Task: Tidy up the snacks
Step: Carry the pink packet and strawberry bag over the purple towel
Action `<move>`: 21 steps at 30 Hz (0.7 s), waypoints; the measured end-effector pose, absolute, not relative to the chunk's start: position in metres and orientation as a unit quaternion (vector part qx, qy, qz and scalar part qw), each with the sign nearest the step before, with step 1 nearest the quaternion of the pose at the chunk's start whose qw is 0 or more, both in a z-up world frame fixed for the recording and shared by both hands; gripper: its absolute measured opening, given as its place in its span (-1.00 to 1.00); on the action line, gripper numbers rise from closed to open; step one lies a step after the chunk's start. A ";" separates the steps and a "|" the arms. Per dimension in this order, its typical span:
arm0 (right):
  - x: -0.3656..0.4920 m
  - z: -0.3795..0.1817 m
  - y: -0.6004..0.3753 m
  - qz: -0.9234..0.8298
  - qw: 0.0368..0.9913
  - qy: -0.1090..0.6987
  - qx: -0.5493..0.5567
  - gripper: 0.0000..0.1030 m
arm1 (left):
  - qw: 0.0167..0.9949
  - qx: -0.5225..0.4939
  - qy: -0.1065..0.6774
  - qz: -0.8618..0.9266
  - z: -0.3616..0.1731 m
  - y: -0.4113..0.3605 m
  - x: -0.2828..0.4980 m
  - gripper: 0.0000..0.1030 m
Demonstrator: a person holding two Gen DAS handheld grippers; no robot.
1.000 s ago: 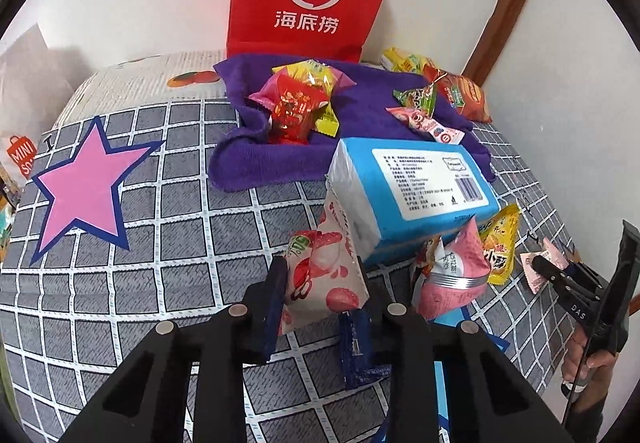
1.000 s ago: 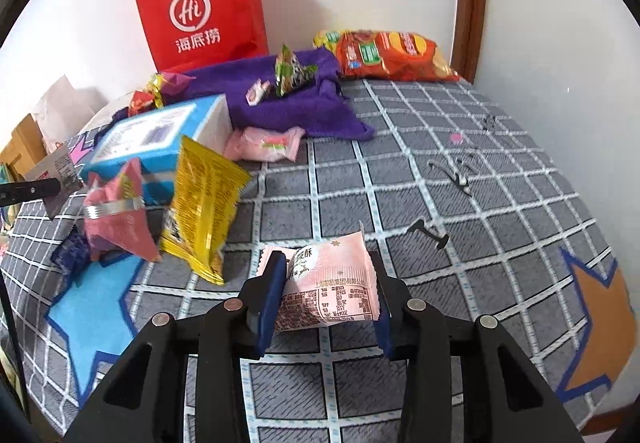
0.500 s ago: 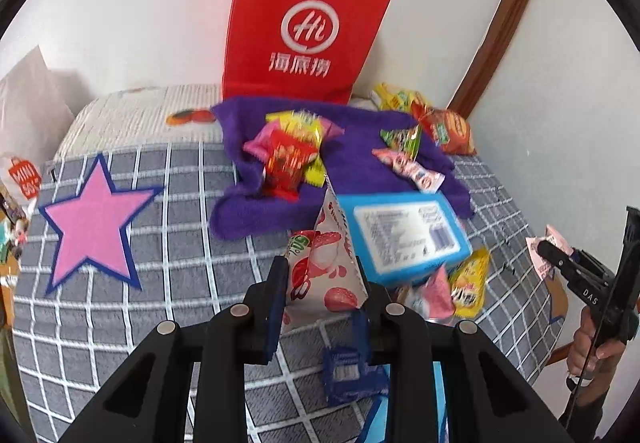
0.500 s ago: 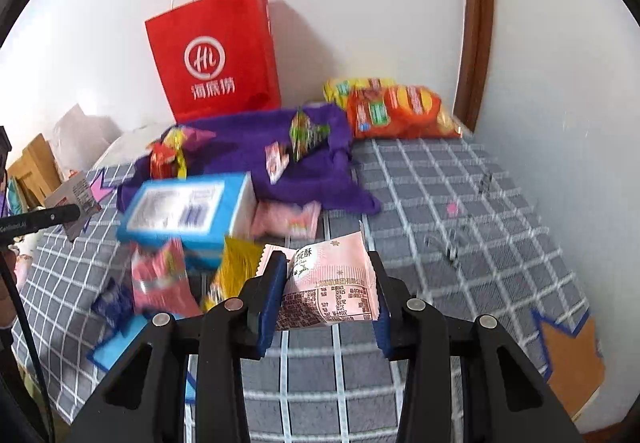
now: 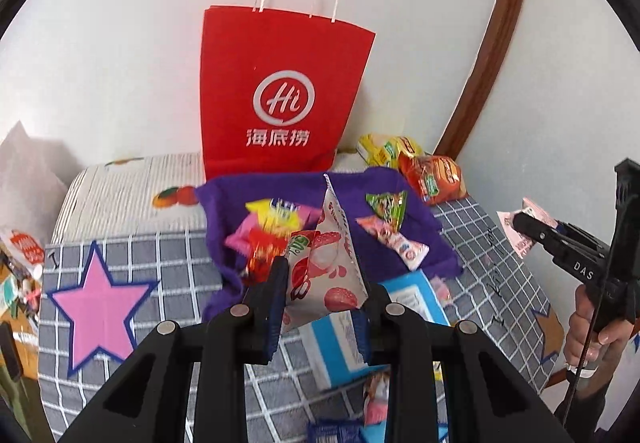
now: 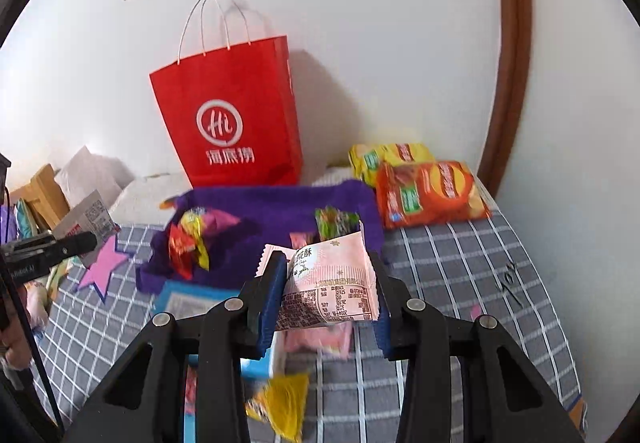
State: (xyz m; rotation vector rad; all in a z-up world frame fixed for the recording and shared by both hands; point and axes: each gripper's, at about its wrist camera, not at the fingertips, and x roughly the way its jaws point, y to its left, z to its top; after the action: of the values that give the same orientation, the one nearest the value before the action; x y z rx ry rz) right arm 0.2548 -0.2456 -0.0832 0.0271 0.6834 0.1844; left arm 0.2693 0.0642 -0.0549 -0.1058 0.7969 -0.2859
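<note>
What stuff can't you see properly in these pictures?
- Inside of the red paper bag: hidden by its own front, both views.
- Blue box: left wrist view, partly covered by the fingers and the lychee snack packet.
- Yellow packet: right wrist view, blurred.
- Red candy packet: left wrist view, blurred.

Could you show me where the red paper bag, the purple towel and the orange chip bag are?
red paper bag point(image 5: 280, 99): left wrist view, on its white logo.
purple towel point(image 6: 276, 211): right wrist view, on its bare middle.
orange chip bag point(image 6: 432, 193): right wrist view, on its front face.

Bright daylight, fisheye warp; blurred foreground
</note>
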 end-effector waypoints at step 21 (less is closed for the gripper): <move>0.379 -0.103 -0.204 0.149 0.918 0.364 0.049 -0.24 | 0.914 -0.067 0.378 -0.130 -0.069 0.049 0.356 -0.46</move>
State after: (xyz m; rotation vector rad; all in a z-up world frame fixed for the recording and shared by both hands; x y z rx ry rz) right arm 0.3786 -0.2042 -0.1025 0.1016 0.7478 0.3073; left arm 0.3559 0.0489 -0.0685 -0.1383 0.7784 -0.2681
